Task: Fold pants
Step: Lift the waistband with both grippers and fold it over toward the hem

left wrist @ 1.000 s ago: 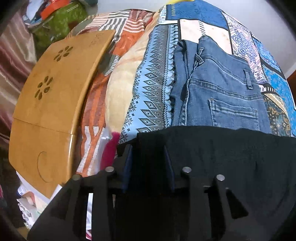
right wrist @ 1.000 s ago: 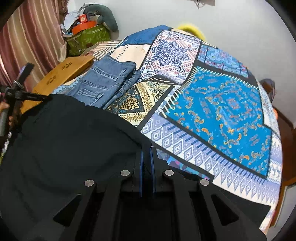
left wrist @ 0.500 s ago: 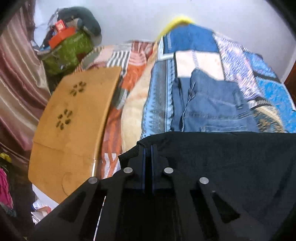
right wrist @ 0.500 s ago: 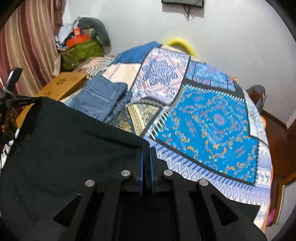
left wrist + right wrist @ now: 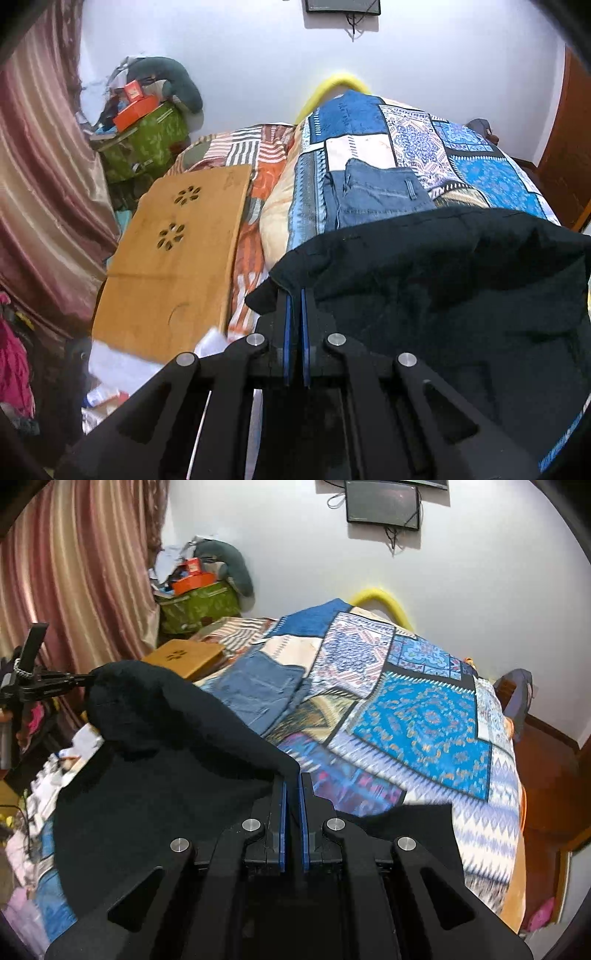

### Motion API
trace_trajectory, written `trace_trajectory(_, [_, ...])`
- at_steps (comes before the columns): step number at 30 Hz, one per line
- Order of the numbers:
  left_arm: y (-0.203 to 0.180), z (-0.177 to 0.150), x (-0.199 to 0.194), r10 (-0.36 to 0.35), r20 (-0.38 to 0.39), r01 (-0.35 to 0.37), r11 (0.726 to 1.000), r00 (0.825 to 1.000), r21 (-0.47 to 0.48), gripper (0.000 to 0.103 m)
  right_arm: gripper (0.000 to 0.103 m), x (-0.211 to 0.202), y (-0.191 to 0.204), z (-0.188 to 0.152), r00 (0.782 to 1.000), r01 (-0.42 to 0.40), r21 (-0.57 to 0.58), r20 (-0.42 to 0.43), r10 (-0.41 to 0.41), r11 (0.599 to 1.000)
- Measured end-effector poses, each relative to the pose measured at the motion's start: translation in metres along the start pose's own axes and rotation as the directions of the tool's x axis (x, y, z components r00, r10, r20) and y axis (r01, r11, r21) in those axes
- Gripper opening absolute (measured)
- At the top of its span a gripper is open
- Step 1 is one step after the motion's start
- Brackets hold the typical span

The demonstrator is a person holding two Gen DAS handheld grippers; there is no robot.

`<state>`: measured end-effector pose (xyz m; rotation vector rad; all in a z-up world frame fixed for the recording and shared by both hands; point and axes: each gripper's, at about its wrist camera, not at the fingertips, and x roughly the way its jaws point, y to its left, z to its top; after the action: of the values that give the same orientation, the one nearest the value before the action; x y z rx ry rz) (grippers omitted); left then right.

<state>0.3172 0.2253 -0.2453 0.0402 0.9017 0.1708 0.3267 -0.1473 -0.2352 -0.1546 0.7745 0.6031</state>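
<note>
Black pants [image 5: 436, 280] hang stretched between my two grippers, lifted above the bed. My left gripper [image 5: 294, 295] is shut on one top corner of the black pants. My right gripper [image 5: 291, 779] is shut on the other top corner of the pants [image 5: 166, 760]. The left gripper also shows at the far left of the right wrist view [image 5: 79, 681], pinching the cloth. The cloth sags between the two grips and hides the near part of the bed.
Folded blue jeans [image 5: 373, 192] lie on the patterned bedspread [image 5: 424, 716]. A wooden lap table [image 5: 173, 251] lies left of the bed. A green bag [image 5: 147, 144] with clutter stands in the far corner by the curtain [image 5: 74, 572]. A screen [image 5: 382, 502] hangs on the wall.
Both grippers have risen and tilted up with the black pants, so the wall and screen are now in view. The left gripper closed on the cloth. The cloth now sags between them.
</note>
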Motion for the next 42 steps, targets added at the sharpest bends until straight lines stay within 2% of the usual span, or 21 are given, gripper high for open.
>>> trace_trajectory(6, [0.014, -0.056, -0.031, 0.017, -0.013, -0.017, 0.999, 1.000, -0.041, 0.004, 0.005, -0.029, 0.028, -0.042, 0.999, -0.047, 0.021, -0.009, 0.047, 0.999])
trace_trajectory(12, [0.026, -0.117, -0.043, 0.025, -0.051, -0.029, 0.996, 0.998, -0.085, 0.004, 0.005, -0.042, 0.056, -0.089, 0.996, -0.074, 0.037, -0.042, 0.075, 0.997])
trace_trajectory(18, [0.023, -0.175, -0.031, 0.025, -0.132, -0.038, 0.995, 0.991, -0.094, 0.004, 0.005, -0.039, 0.072, -0.123, 0.993, -0.090, 0.081, -0.073, 0.096, 0.993])
trace_trajectory(24, [0.022, -0.205, -0.012, 0.025, -0.203, -0.048, 0.993, 0.979, -0.112, 0.002, 0.009, -0.038, 0.075, -0.137, 0.990, -0.095, 0.137, -0.090, 0.108, 0.986])
trace_trajectory(26, [0.024, -0.207, -0.015, 0.016, -0.202, -0.040, 0.992, 0.979, -0.117, 0.002, 0.010, -0.043, 0.077, -0.137, 0.990, -0.093, 0.127, -0.094, 0.105, 0.988])
trace_trajectory(29, [0.024, -0.203, -0.029, -0.017, -0.185, -0.007, 0.992, 0.983, -0.127, 0.002, 0.017, -0.049, 0.076, -0.137, 0.990, -0.057, 0.101, -0.121, 0.069, 0.993])
trace_trajectory(31, [0.022, -0.199, -0.041, -0.012, -0.158, -0.006, 0.994, 0.987, -0.109, 0.002, 0.021, -0.054, 0.073, -0.139, 0.991, -0.034, 0.103, -0.127, 0.047, 0.994])
trace_trajectory(34, [0.016, -0.184, -0.060, 0.018, -0.110, -0.026, 0.997, 0.994, -0.067, 0.006, 0.022, -0.069, 0.059, -0.138, 0.994, -0.003, 0.130, -0.107, 0.017, 0.991])
trace_trajectory(39, [0.002, -0.153, -0.074, 0.003, -0.054, -0.006, 0.998, 0.999, -0.060, 0.027, 0.033, -0.091, 0.029, -0.128, 0.998, 0.057, 0.191, -0.039, -0.051, 0.980])
trace_trajectory(42, [-0.014, -0.129, -0.069, -0.019, -0.036, 0.017, 0.999, 0.999, -0.051, 0.030, 0.035, -0.092, 0.015, -0.114, 0.996, 0.086, 0.200, -0.020, -0.084, 0.976])
